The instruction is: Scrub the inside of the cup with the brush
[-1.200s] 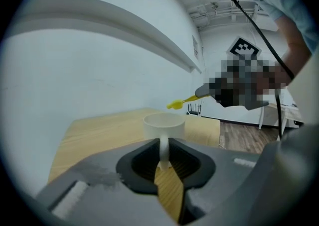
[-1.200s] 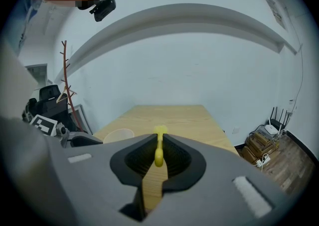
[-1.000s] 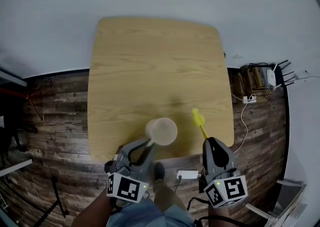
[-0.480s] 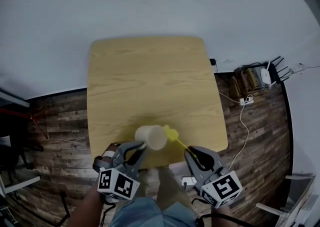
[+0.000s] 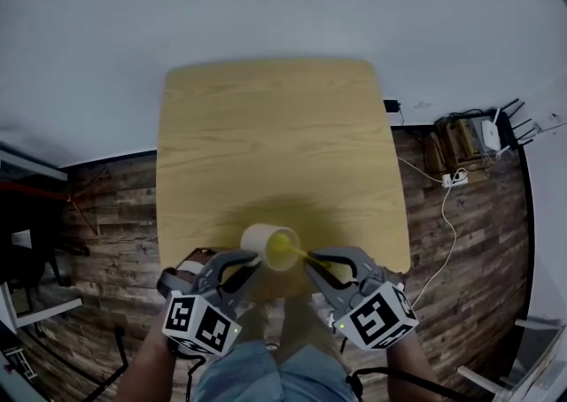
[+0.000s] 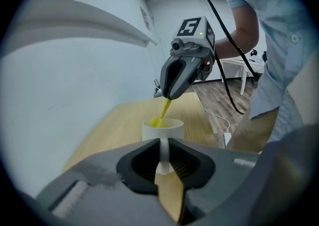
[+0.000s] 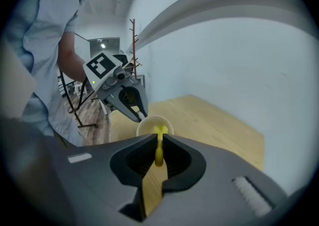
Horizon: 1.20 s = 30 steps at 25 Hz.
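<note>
Left gripper view (unlike head view): left tool [image 6: 163, 145] clamps cup handle [image 6: 163, 157]; right tool [image 6: 169, 98] clamps brush [image 6: 160, 118].

Cream cup [image 5: 258, 239] tilted — yellow brush [image 5: 284, 251] head inside it.

Left hand-held gripper [image 5: 254, 259]: grey plastic shell, black ribbed jaw pads.
Right hand-held gripper [image 5: 312, 262]: same grey build, trailing black cable [image 6: 220, 17].
Marker cubes [image 5: 202, 324]: white, black square patterns, green light.
Clothing: light blue buttoned shirt [image 6: 280, 46], beige trousers [image 6: 260, 129].

Cup [image 5: 257, 237] w/ brush [image 5: 283, 251] in it, at table's [image 5: 266, 143] near edge.
</note>
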{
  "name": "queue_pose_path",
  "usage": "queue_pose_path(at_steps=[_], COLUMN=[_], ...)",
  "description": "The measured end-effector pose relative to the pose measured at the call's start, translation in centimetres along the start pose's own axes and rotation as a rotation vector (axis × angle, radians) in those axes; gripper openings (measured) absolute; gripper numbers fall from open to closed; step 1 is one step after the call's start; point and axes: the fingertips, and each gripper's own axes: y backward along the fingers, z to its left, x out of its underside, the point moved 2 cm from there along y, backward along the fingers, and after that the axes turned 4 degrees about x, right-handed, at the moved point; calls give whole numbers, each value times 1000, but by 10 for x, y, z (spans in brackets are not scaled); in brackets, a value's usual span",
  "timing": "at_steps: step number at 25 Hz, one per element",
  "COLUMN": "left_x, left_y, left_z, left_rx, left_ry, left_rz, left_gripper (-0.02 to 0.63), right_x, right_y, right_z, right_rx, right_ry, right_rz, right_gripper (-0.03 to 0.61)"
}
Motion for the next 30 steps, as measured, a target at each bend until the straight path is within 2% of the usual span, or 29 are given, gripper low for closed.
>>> queue_pose_path(at_steps=[3, 7, 12, 17, 21, 24, 27, 30], left_x=[-2, -3, -7, -6, -7, -9, -10, -11], left_y=[0, 0, -2, -2, -3, -5, -8, -9], left_z=[1, 2, 2, 4, 2, -2, -6, -6], left_rx=[3, 27, 37, 32, 30, 31, 45, 61], left_ry=[0, -35, -55, -28, -67, -115, -143, -139], left_rz=[22, 53, 67, 65, 88, 106, 114, 122], left_gripper=[75, 75, 75, 75, 75, 75, 75, 75], right_x=[-2, 0, 18, 27, 27, 17, 6, -4], right_y=[-10, -19, -34, -38, -35, -32, -26, -19], right_z=[-1, -4, 0, 0, 4, 13, 12, 0], right_rx=[-37, -68, -114, -185, -278, -344, -340, -281], right_ry=[100, 174, 237, 82, -36, -77, -112, -133], right_rz=[11, 31, 137, 216, 236, 192, 144, 94], right_gripper=[40, 40, 40, 38, 38, 38, 38, 38])
